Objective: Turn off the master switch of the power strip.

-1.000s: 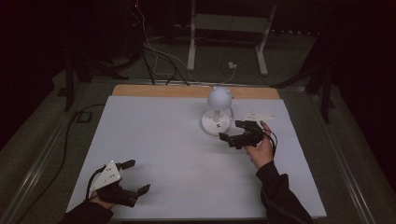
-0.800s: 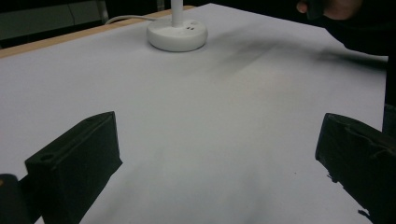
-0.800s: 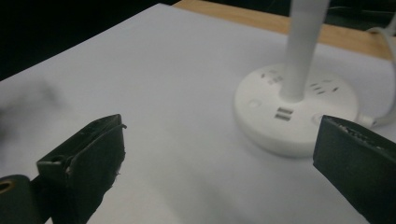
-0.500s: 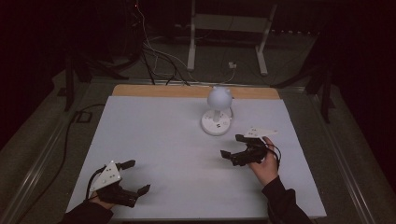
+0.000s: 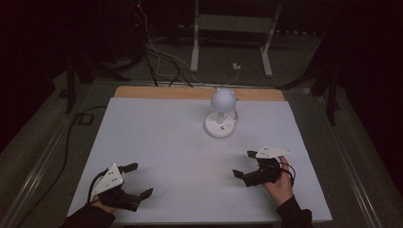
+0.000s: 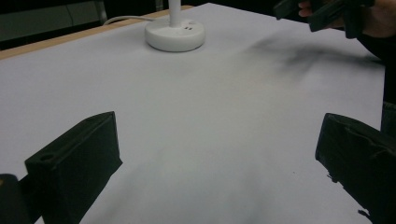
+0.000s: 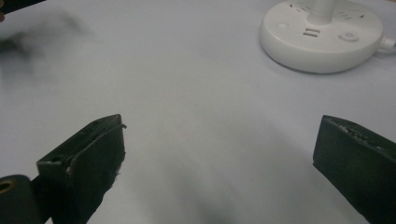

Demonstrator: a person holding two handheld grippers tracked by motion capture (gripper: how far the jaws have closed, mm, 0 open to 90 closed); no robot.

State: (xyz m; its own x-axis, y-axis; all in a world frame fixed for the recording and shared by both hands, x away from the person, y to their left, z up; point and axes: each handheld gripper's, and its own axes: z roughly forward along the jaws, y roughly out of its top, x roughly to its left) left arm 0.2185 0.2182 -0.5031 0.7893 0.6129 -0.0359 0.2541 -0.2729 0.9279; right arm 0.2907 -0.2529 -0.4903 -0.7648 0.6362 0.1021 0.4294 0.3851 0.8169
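My left claw (image 5: 134, 180) rests low at the near edge, jaws wide, empty. My right claw (image 5: 246, 164) hovers across from it, also wide and empty, probably parked. Beyond both, nearer the right one, stands the lamp (image 5: 221, 117) on the white sheet (image 5: 157, 137); nothing lies between.

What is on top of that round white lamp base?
On the round base rise a white stem with a globe head, and small sockets and a button. The surface under the stem is covered.
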